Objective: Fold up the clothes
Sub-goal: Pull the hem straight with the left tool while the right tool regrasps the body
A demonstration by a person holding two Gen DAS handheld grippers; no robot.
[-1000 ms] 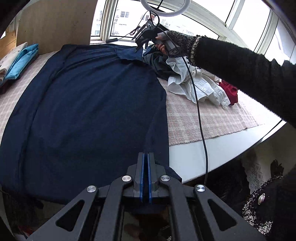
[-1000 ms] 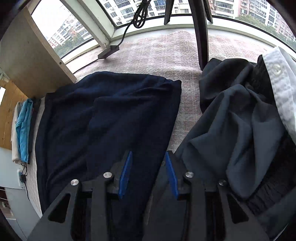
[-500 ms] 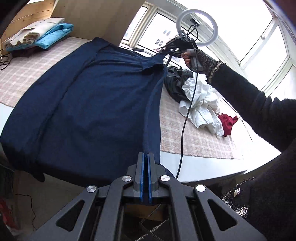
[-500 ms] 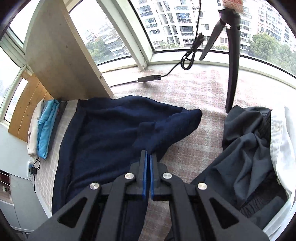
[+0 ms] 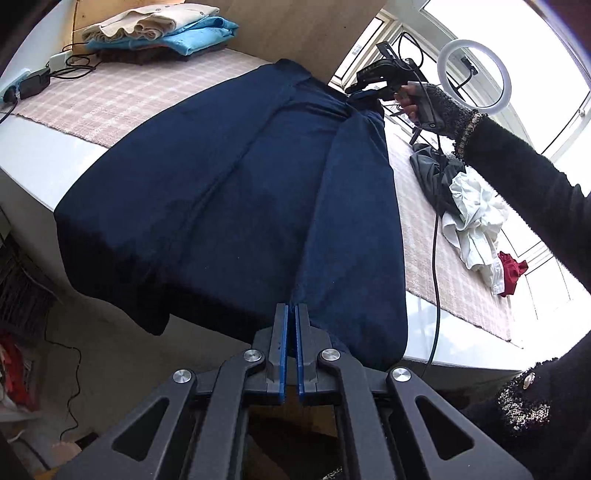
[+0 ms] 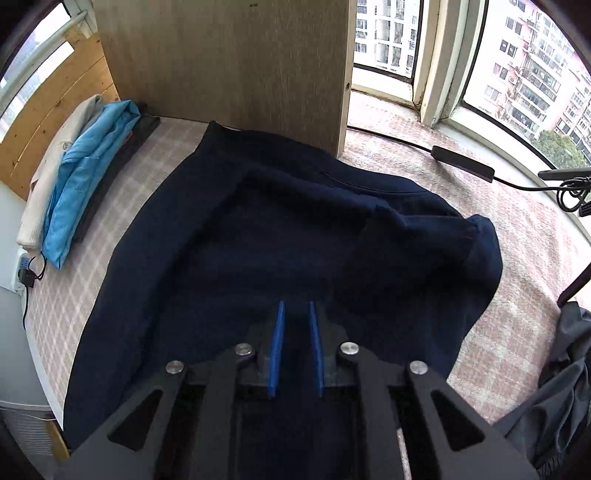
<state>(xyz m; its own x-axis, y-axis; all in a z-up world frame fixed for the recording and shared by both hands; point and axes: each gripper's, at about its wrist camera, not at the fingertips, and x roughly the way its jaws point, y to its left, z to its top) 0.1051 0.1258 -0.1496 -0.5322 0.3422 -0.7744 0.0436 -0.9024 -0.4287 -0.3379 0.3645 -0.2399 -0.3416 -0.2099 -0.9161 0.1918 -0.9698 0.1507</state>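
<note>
A large navy garment (image 5: 229, 192) lies spread on the checked cloth over the table, its near edge hanging over the front. My left gripper (image 5: 290, 314) is shut on the garment's near right edge and holds it lifted. My right gripper (image 6: 295, 317), also seen in the left wrist view (image 5: 373, 83), pinches the garment's far right corner; its blue pads stand slightly apart with navy cloth (image 6: 295, 229) between them. The right strip of the garment is raised between the two grippers.
A stack of folded clothes (image 5: 159, 33) sits at the far left by a wooden panel (image 6: 229, 66). A pile of grey, white and red clothes (image 5: 469, 206) lies to the right. A ring light (image 5: 476, 74), cables and a power strip (image 5: 26, 85) stand around.
Both grippers have lifted the garment's right edge and carried it leftward over the garment. The right gripper, open a second ago, closed on the far corner.
</note>
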